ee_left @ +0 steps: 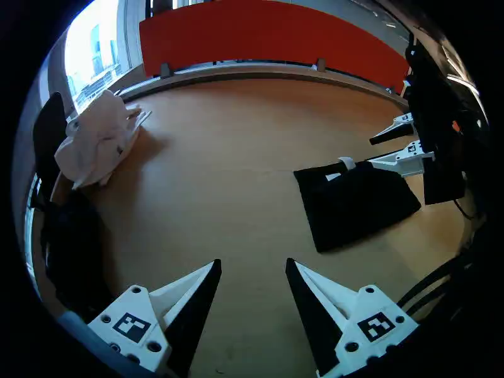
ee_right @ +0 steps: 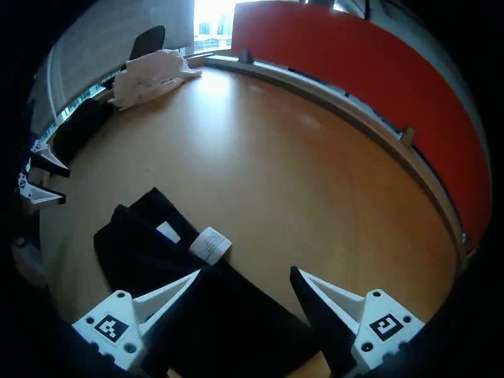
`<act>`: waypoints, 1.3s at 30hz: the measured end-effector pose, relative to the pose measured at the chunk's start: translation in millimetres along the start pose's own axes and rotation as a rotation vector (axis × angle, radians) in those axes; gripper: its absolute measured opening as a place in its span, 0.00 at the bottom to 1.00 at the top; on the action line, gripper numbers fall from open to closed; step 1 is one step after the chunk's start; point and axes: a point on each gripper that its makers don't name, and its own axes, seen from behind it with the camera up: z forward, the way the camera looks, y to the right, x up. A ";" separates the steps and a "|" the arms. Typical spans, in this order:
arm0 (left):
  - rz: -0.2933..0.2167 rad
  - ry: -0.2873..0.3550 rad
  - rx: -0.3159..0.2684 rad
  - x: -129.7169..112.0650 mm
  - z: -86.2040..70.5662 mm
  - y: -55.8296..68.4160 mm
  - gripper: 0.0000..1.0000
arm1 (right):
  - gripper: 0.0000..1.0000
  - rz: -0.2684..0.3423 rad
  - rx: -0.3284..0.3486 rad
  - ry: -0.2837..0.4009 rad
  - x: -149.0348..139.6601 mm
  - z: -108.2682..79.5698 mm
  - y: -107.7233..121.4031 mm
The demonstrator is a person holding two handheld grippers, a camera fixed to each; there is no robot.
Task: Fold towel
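A black towel lies folded on the wooden table, right of centre in the left gripper view. A white label sticks out at its edge. My left gripper is open over bare wood, well to the left of the towel, with nothing between its fingers. My right gripper is open just above the towel's near part, the black cloth running under both fingers. In the left gripper view the right gripper reaches in from the right at the towel's far edge by the label.
A heap of white cloth sits at the table's far left corner, next to a dark chair. A red partition runs along the table's back edge. The left gripper shows at the left of the right gripper view.
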 end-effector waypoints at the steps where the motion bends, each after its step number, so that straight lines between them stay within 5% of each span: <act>1: 0.001 0.000 0.000 0.1 -0.1 0.1 0.75 | 1.00 0.001 -0.002 0.000 0.7 0.6 1.1; 24: 0.005 0.004 0.000 1.1 -2.2 0.8 0.75 | 1.00 0.000 -0.018 0.000 7.5 0.1 11.9; 39: 0.005 0.006 0.008 -0.5 -3.4 2.9 0.75 | 1.00 0.039 -0.008 0.003 -21.3 -23.9 1.2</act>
